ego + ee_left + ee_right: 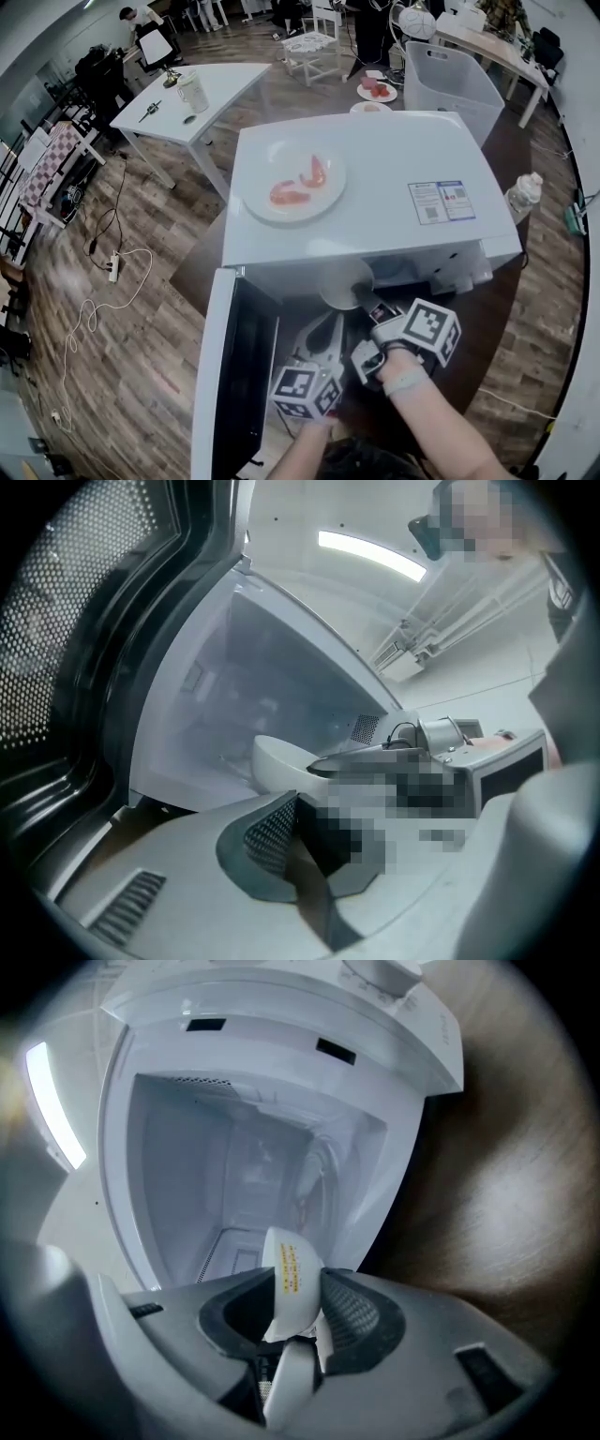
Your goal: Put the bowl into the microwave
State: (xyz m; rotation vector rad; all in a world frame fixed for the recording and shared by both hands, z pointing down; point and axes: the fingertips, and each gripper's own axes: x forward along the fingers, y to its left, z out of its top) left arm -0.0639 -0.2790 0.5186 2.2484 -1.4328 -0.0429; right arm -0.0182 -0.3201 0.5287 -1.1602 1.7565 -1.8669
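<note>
The white bowl (345,281) hangs at the mouth of the open white microwave (375,187), just in front of its cavity (244,1176). My right gripper (364,298) is shut on the bowl's rim. In the right gripper view the bowl (291,1279), which has a yellow-printed label, sits pinched between the two pads. My left gripper (323,337) is lower, below the opening and beside the door (234,375), which is swung out to the left. Its jaws stand open with nothing between them. From the left gripper view the bowl (281,761) shows ahead against the cavity.
A plate (293,180) with shrimp rests on top of the microwave. A plastic bottle (523,195) stands at the right of the brown table. Behind are a clear bin (450,80), plates of food (377,91) and a white table with a mug (192,92). Cables cross the floor at left.
</note>
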